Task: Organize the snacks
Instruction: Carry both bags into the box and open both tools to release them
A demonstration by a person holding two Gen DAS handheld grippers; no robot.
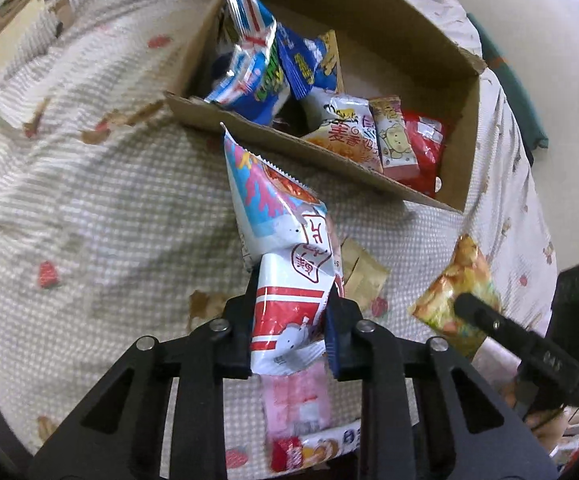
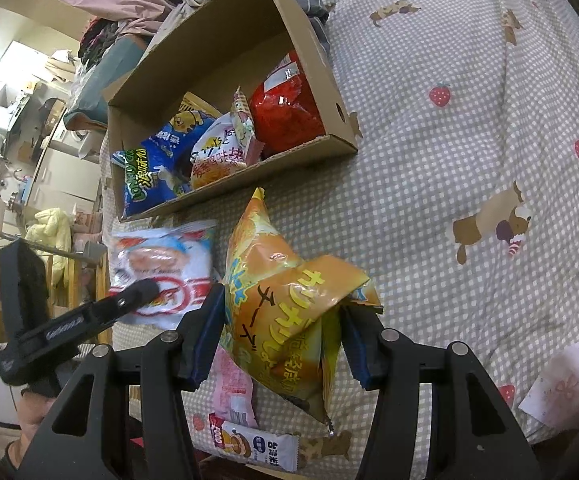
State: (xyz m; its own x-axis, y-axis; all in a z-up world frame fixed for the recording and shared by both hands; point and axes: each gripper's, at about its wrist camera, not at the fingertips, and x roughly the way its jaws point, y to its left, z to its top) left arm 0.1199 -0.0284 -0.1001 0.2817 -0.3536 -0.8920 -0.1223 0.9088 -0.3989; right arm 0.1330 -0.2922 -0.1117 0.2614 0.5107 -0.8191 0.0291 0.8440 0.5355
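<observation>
- The left gripper [image 1: 289,334] is clamped on the lower end of a white, red and blue snack bag [image 1: 279,248]; the bag rises from between its fingers and tilts toward the box ahead.
- The right gripper [image 2: 279,344] grips a crumpled orange and yellow snack bag [image 2: 285,300], both pads pressing its sides; the bag's top points up and ahead of the fingers.
- A cardboard box [image 1: 455,184] lies just ahead of both grippers on a checked bedspread [image 2: 469,140] printed with strawberries and dogs.
- Inside the box: blue packets [image 1: 301,64] at its left end, a white and orange packet [image 1: 347,132] and a small pink carton [image 1: 393,140] in the middle, a red bag [image 2: 285,108] at the right.
- Beneath the grippers, close to the cameras, lie a pink packet [image 2: 233,394] and a small white bar [image 2: 257,446] on the bedspread.
- Left of the right gripper, the other tool's finger crosses the white bag.
</observation>
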